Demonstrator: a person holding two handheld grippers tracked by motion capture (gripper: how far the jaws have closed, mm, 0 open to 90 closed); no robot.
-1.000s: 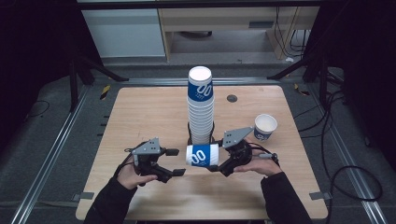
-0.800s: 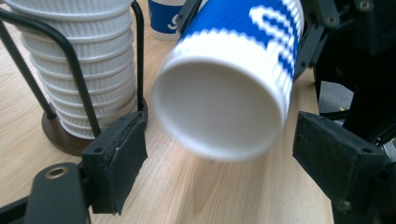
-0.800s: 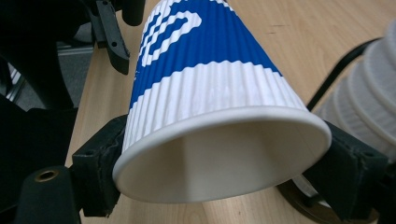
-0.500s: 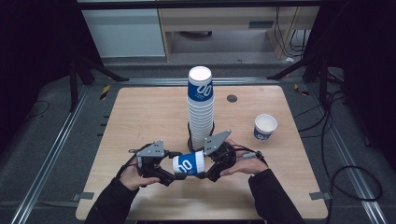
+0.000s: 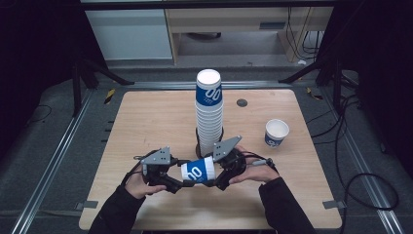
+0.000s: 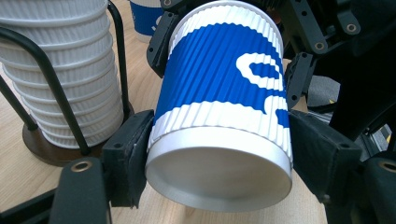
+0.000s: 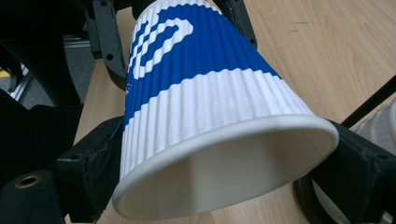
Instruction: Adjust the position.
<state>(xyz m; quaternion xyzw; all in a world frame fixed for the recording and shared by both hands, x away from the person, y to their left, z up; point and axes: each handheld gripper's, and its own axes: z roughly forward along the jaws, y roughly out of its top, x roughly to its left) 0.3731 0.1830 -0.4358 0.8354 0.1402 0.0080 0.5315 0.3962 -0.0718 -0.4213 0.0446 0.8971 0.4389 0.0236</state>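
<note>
Lying on its side above the table's near edge, a blue-and-white ribbed paper cup is held between both grippers, in front of the tall cup stack in its black wire holder. Its base end is clamped by the left gripper, whose jaws have just been closing. Its rim end sits between the jaws of the right gripper, which have just been opening; whether those pads press cannot be told. A lone cup stands well apart.
</note>
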